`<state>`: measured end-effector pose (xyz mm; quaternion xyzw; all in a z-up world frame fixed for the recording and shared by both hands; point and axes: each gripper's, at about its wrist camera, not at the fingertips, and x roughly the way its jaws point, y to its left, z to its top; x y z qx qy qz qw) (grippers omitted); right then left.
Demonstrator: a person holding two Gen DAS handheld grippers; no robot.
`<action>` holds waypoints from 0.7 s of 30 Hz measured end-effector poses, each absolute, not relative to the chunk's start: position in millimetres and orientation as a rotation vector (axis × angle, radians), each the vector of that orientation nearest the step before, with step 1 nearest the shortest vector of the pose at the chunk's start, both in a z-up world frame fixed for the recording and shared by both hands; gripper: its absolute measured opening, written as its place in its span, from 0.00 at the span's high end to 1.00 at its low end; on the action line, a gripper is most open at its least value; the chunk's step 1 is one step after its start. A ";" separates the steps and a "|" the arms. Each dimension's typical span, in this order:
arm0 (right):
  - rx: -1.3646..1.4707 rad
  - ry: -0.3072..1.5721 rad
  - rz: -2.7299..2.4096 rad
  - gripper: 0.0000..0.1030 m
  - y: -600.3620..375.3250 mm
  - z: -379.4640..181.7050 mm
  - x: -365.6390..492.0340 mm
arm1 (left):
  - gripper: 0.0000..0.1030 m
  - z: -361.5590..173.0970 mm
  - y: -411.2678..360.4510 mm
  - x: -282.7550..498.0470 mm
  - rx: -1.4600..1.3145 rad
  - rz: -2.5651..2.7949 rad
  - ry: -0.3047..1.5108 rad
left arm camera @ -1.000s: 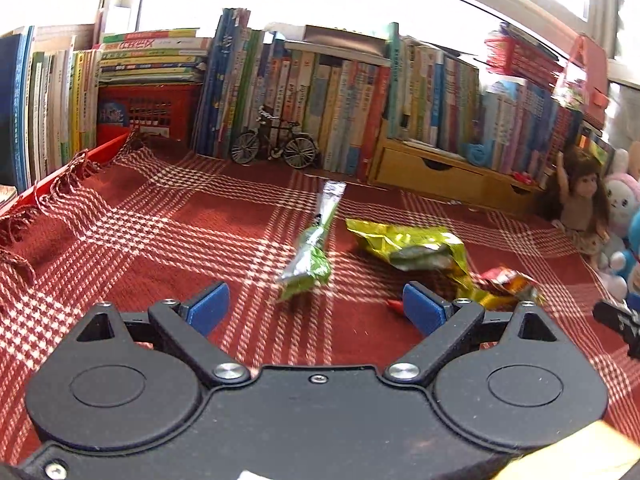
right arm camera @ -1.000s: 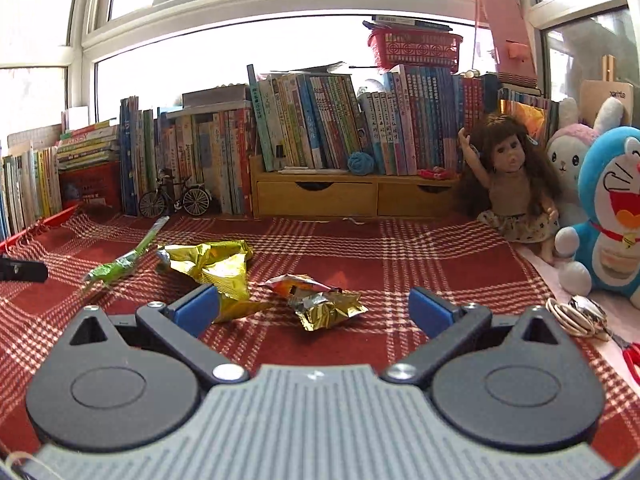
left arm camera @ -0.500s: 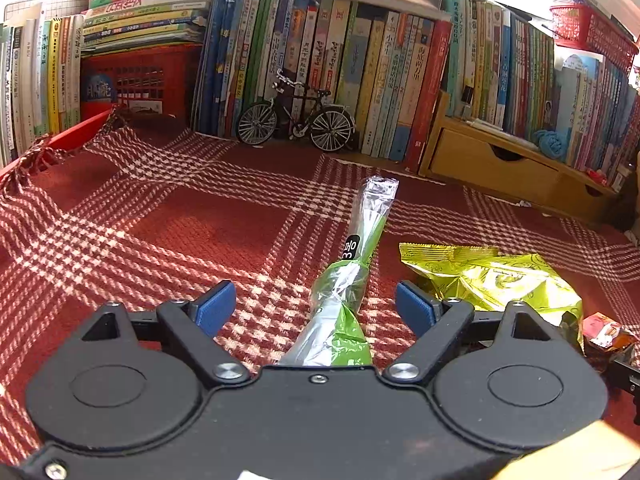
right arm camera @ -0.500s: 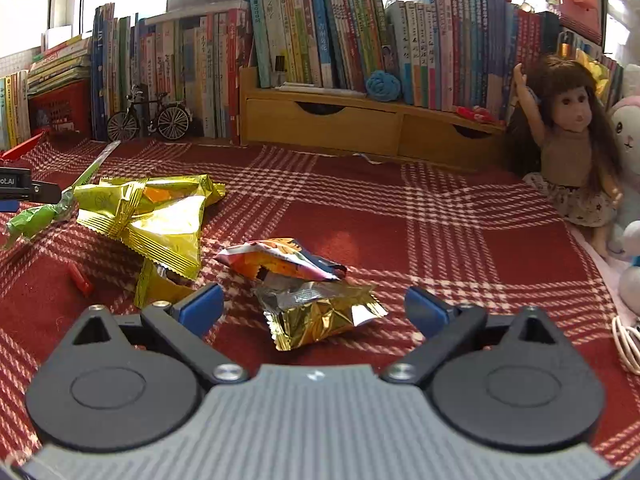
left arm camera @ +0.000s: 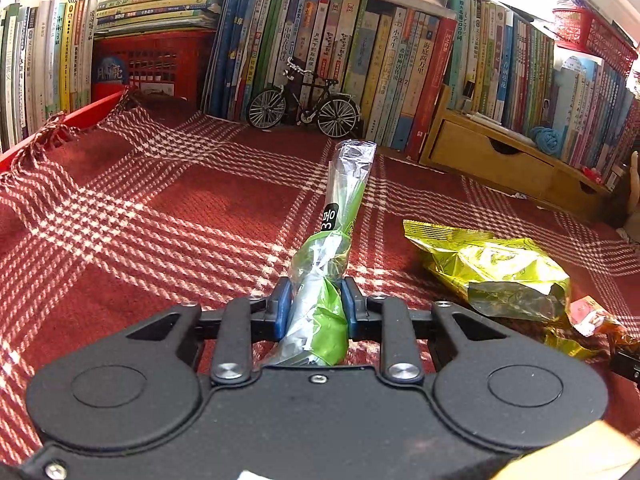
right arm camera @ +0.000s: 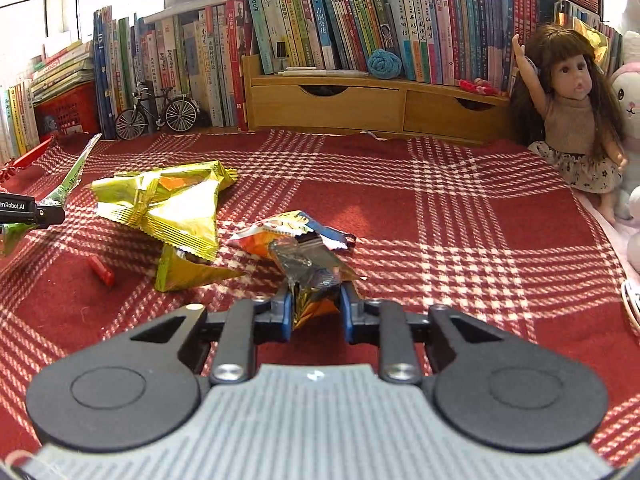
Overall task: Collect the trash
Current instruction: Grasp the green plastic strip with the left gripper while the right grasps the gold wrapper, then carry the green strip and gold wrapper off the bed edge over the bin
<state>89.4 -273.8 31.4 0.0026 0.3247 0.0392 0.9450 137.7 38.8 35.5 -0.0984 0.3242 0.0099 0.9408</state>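
Left wrist view: your left gripper [left arm camera: 315,306] has just closed its jaws on the green wrapper [left arm camera: 334,248], which reaches forward over the checked cloth [left arm camera: 160,216].

Right wrist view: your right gripper [right arm camera: 314,313] has just closed, pinching the crumpled foil packet [right arm camera: 306,268]; the yellow bag [right arm camera: 168,208] lies ahead-left.

In your right view, the crumpled wrapper [right arm camera: 304,256] lies at centre on the cloth [right arm camera: 460,216], the larger bag [right arm camera: 168,204] to its left, the doll [right arm camera: 572,120] at the right edge, the toy bicycle [right arm camera: 158,114] upper left before the books [right arm camera: 340,16].
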 end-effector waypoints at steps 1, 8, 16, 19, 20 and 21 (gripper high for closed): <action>0.008 0.658 0.091 0.75 -272.9 33.8 83.9 | 0.76 40.1 39.5 130.3 -0.199 0.010 0.653; 0.015 0.633 0.140 0.79 -264.1 50.2 39.6 | 0.76 70.0 41.6 75.0 -0.170 -0.058 0.601; 0.020 0.600 0.187 0.80 -253.5 73.5 -14.6 | 0.76 97.7 43.2 -0.7 -0.172 -0.134 0.558; 0.015 0.586 0.210 0.80 -248.5 82.3 -39.2 | 0.76 101.1 44.3 -35.2 -0.183 -0.163 0.551; 0.014 0.583 0.217 0.80 -246.5 84.3 -47.6 | 0.76 101.1 44.4 -46.7 -0.183 -0.175 0.553; 0.012 0.581 0.226 0.80 -244.5 86.2 -55.9 | 0.76 101.0 44.5 -56.7 -0.183 -0.186 0.554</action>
